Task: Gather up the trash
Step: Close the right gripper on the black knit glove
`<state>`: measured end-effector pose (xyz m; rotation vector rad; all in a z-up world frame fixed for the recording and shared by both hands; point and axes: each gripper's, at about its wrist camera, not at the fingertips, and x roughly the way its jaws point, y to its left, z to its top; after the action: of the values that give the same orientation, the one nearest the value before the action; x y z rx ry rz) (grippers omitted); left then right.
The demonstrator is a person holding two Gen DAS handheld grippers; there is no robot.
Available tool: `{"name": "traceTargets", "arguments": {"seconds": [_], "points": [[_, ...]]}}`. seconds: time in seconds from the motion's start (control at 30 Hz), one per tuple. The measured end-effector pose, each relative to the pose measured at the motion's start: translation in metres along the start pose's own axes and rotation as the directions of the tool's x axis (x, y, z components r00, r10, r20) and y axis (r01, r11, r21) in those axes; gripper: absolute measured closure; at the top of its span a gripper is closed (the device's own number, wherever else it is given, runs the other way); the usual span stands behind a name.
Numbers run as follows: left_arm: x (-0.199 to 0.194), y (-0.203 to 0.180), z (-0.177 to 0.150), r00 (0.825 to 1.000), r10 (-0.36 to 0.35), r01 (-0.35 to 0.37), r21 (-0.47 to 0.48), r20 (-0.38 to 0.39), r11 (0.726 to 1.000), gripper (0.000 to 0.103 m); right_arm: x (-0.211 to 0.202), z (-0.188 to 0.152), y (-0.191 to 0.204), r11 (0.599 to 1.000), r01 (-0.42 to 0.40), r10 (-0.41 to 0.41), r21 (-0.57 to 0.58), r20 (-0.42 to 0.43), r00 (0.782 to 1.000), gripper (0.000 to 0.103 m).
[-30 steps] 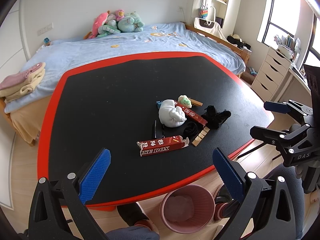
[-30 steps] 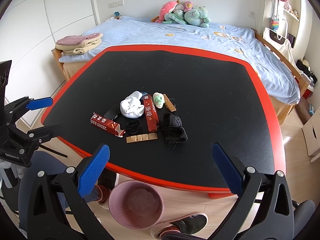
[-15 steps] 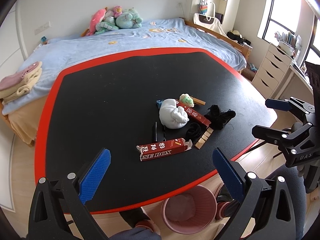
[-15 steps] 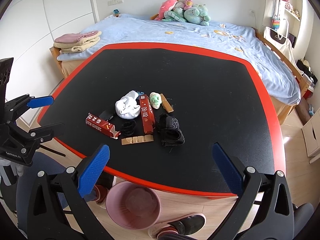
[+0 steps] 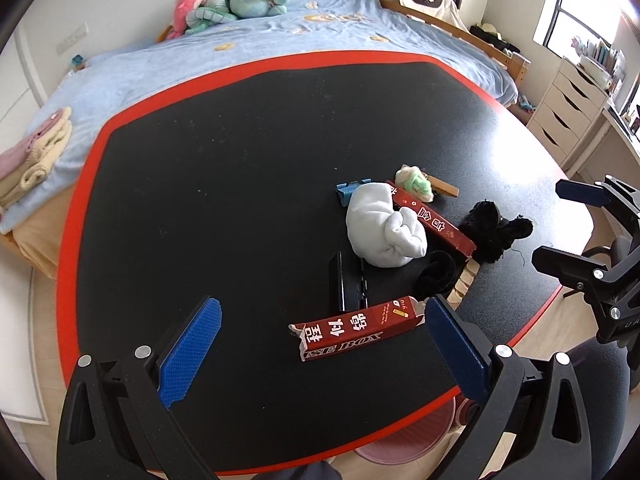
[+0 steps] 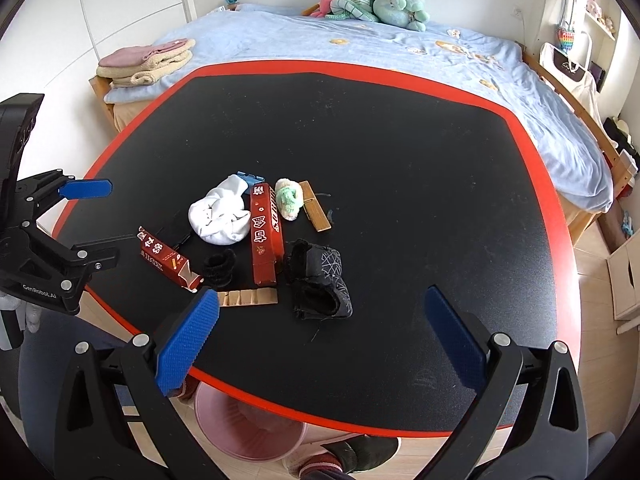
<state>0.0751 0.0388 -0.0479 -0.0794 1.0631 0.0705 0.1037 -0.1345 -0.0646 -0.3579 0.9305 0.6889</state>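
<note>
1. Left wrist view: the left tongs (image 5: pixel 320 344) are held wide apart and empty over the near desk (image 5: pixel 224 168) edge, with the torn red box (image 5: pixel 354 330) lying between the blue pads
2. The right tongs (image 6: pixel 320 340) are likewise spread wide with nothing gripped, just short of the black sock (image 6: pixel 320 280)
3. The rest of the clutter is bunched mid-desk: a white sock ball (image 5: pixel 382 232), a second red box (image 6: pixel 264 236), a black hair tie (image 6: pixel 218 268), and a wooden strip (image 6: pixel 250 298)
4. The pieces touch or overlap, so a neighbour could be dragged off the desk by a careless grip
5. The pink bin (image 6: pixel 248 428) is largely hidden under the desk rim, so a drop could be misjudged
</note>
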Motion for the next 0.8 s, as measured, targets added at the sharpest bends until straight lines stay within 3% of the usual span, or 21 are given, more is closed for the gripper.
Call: {"name": "traceTargets", "arguments": {"seconds": [0.47,0.53,0.67,0.8], "points": [[0.044,0.001,0.007,0.994,0.052,-0.052,0.002,-0.097,0.999,0.006,0.035,0.001,-0.009,1.000,-0.024,0.024,-0.012,-0.056,0.998,0.004],[0.046,0.003,0.008,0.993,0.053,-0.053,0.000,-0.104,0.999,0.006,0.039,0.002,-0.011,1.000,-0.027,0.027,-0.007,-0.063,0.998,0.013],[0.047,0.007,0.005,0.994,0.045,-0.046,-0.011,-0.098,0.999,0.008,0.044,0.002,-0.011,0.999,-0.038,0.037,-0.007,-0.074,0.997,0.021],[0.040,0.006,0.004,0.996,0.040,-0.040,-0.004,-0.083,0.999,0.023,0.050,0.002,-0.009,0.999,-0.053,0.053,-0.007,-0.086,0.995,0.039]]}}
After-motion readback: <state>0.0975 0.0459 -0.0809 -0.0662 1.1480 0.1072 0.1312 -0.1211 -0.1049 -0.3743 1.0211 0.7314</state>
